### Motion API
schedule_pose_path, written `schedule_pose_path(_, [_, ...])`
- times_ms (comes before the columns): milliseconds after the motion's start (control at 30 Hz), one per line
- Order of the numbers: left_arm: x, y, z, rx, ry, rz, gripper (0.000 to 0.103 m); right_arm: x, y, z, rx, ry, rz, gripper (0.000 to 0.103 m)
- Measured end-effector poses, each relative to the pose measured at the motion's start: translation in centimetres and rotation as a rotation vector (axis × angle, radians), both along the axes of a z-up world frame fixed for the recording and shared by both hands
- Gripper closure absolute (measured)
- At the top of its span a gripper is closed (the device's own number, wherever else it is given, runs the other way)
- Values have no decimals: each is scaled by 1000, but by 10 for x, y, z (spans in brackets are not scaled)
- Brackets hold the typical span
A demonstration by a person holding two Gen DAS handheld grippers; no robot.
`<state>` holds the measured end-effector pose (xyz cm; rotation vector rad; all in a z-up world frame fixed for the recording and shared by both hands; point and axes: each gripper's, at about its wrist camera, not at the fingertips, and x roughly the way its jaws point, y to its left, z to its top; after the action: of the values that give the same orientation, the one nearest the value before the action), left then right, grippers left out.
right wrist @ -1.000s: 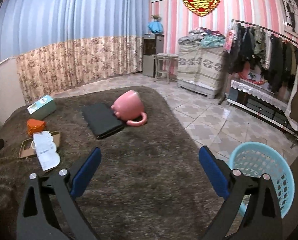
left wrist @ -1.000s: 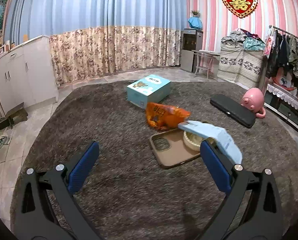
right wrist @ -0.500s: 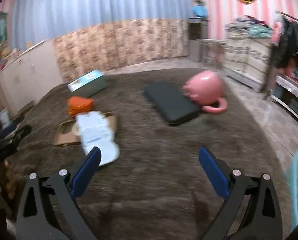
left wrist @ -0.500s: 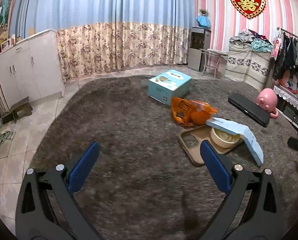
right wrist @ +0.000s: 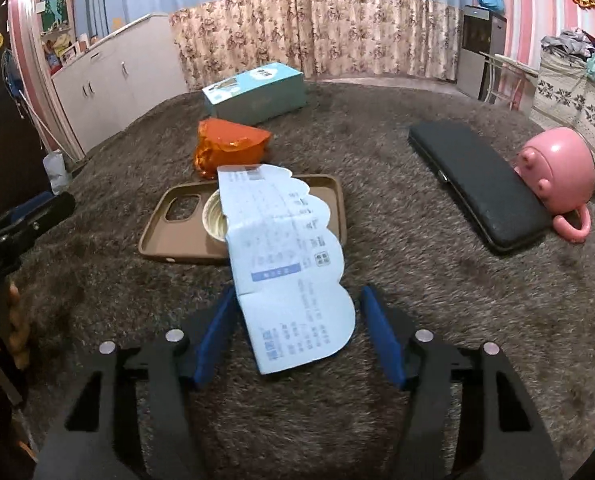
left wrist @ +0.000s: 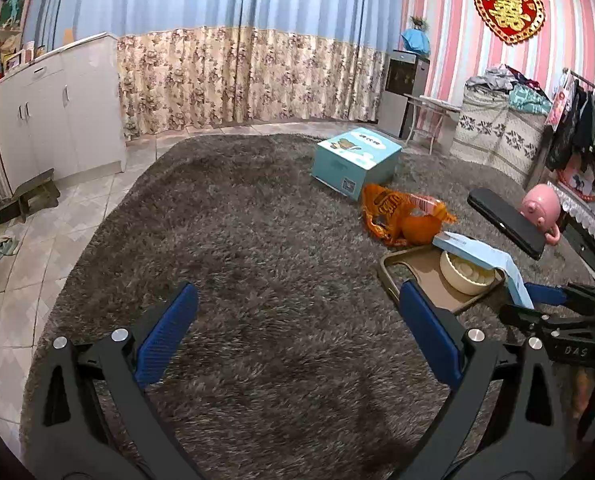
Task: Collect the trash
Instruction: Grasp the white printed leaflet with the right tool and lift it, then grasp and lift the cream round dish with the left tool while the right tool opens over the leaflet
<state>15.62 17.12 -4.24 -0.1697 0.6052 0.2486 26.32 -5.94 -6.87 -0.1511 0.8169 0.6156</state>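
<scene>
Right claw (right wrist: 297, 336) spread apart, fingers straddling the near end of the pale blue paper (right wrist: 285, 264), not gripping. Paper lies on the brown rug (right wrist: 377, 420), far end draped over a bowl (right wrist: 214, 218) in a tan phone case (right wrist: 177, 236). Orange wrapper (right wrist: 229, 146) just behind. Left claw (left wrist: 297, 336) wide apart, over bare rug.

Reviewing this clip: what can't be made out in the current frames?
- Right wrist view: most of the round white container, covered by the light blue paper sheet.
- Same view: whether the right gripper touches the sheet; its jaws flank the near end.
- Same view: the sheet's print is too small to read.
- Left wrist view: the sheet's near end, behind that gripper.
- Neither view shows a bin.
</scene>
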Motion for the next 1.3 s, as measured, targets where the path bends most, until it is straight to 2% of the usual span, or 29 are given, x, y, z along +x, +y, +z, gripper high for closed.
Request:
schedule_pose_path(167, [6,-14,3,31,11,-24,6,-5,-10,11,12,-26,-9,50])
schedule_pose_path(300, [13,-30,11,-35,3,-71,6,-14,-42,29,14,-70,-86,50])
schedule_pose_path(400, [29,-56,14,-31,14,-111,6,-22,-71,43,-14,-115,-156,51])
schedule_pose_path(433, [34,-65,14,-23,21,-124,6,-26,-83,48,-25,-129,-184,54])
schedule_pose_path(467, [40,-75,14,-12,30,-141,6,-27,-91,51,-31,-129,-200,86])
schedule_pose_path(500, [47,-85,13,-2,40,-163,6,-29,-104,54,-37,-124,-229,91])
schedule_pose_path(600, [63,-110,7,30,67,-201,6,-37,-133,58,-77,-131,-291,91])
schedule_pose_path(700, [79,-126,0,59,99,-206,6,-38,-159,51,-50,-72,-322,90])
schedule_pose_path(800, [91,-132,-7,62,127,-207,6,-30,-167,41,-53,-47,-358,89])
schedule_pose_path(833, [95,-134,-9,67,141,-207,6,-27,-168,36,-45,-34,-368,88])
schedule_pose_path(867, [99,-135,-12,69,153,-205,7,-24,-171,33,-33,-16,-375,77])
schedule_pose_path(900, [102,-133,-14,67,166,-202,10,-18,-172,28,-28,12,-384,51])
schedule_pose_path(933, [105,-131,-17,54,181,-201,15,-17,-173,26,-33,10,-392,39])
schedule_pose_path(967, [107,-128,-19,39,191,-203,17,-17,-172,26,-46,0,-395,32])
schedule_pose_path(1033, [112,-123,-23,5,210,-206,28,-17,-169,24,-92,-17,-389,31])
schedule_pose_path(1100, [115,-121,-25,-6,213,-201,29,-16,-168,22,-100,-27,-380,22])
schedule_pose_path(1167, [116,-123,-25,3,212,-205,32,-13,-168,19,-107,-36,-372,17])
schedule_pose_path(1200, [116,-125,-25,9,211,-210,40,-13,-167,18,-106,-35,-365,17])
schedule_pose_path(1233, [116,-126,-25,15,208,-217,42,-12,-167,17,-102,-34,-356,17])
schedule_pose_path(1300, [114,-126,-25,12,205,-224,42,-8,-164,14,-108,-38,-344,13])
